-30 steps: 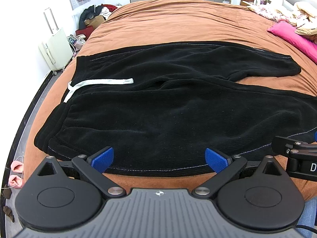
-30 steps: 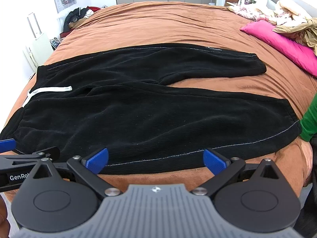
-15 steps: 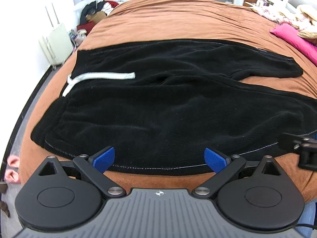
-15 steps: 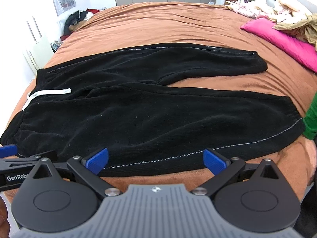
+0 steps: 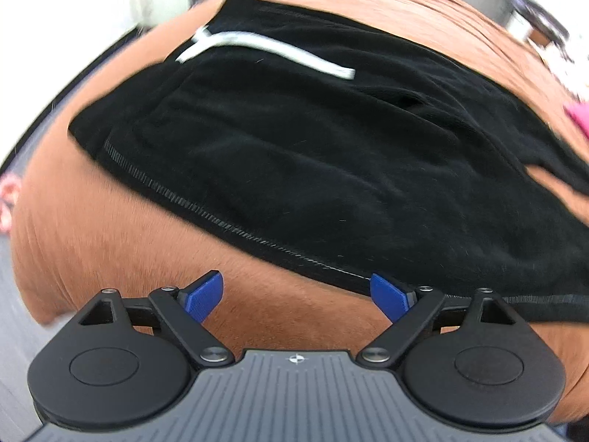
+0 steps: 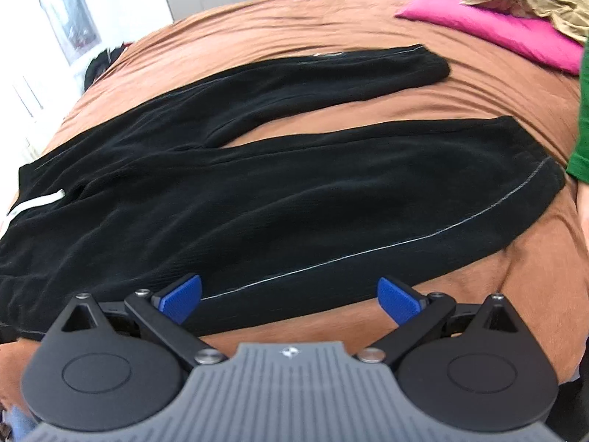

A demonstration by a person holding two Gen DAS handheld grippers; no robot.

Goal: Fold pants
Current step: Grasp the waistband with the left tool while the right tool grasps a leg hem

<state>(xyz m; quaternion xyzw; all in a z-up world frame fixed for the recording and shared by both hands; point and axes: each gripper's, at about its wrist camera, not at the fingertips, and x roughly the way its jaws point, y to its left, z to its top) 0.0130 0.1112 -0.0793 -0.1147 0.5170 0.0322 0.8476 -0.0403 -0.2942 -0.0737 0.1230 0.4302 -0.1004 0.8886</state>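
Brown bedspread (image 6: 331,37) carries flat black pants (image 6: 257,199); both claws gape.

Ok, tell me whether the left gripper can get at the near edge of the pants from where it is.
Probably yes: the left gripper is open, and the pants edge lies just ahead on the bedspread with nothing between.

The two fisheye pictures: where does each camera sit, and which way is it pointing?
Left wrist view: rides on the left tongs, open, facing the waist end of the black fleece pants and their white drawstring.
Right wrist view: rides on the right tongs, open, facing the leg end; a green sleeve shows.
Shared: pants, drawstring, brown bedspread.
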